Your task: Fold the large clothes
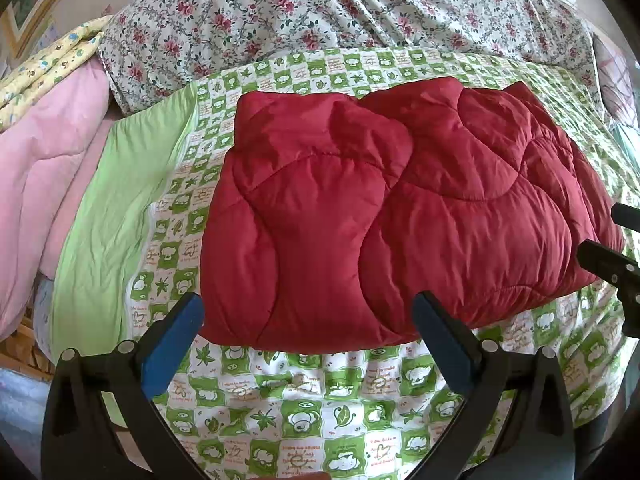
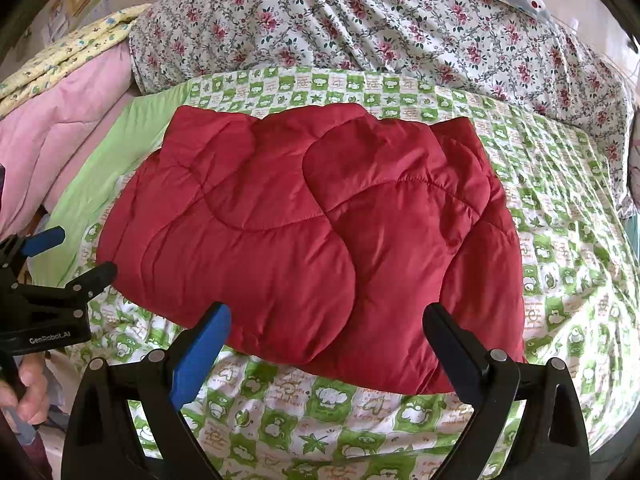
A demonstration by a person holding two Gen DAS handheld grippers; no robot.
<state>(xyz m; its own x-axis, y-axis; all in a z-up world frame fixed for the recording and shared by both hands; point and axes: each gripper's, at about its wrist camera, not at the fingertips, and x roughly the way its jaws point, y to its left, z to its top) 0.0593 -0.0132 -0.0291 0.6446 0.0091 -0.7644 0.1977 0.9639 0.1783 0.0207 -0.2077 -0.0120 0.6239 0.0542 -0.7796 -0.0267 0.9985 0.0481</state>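
Our left gripper [image 1: 308,320]: jaws spread wide, nothing between them, blue pads [image 1: 172,352] facing inward. It hangs above the near edge of the red quilted garment [image 1: 384,208], not touching it. Our right gripper [image 2: 326,330]: jaws likewise wide apart and empty, poised over the garment's near edge on its right half.

From the right wrist view we see the left gripper at the far left edge, a hand [image 2: 24,384] wrapped round its handle. From the left wrist view the right gripper's black fingers show at the far right edge, just beside the garment's right end.

The garment: deep red, puffy, padded, with curved stitch lines running across it in wavy lobes. It lies folded into a thick, roughly rectangular bundle, one layer overlapping another down the middle. The fabric shows fine wrinkles and a slight sheen.

It rests flat on a green-and-white checked sheet [image 1: 304,412] printed with leaves and small cartoon figures. Beyond it lies a floral quilt [image 1: 320,8]. To the left, a plain green cloth [image 1: 116,216], then pink bedding [image 1: 44,176] with a yellow printed blanket [image 1: 52,60] on top.
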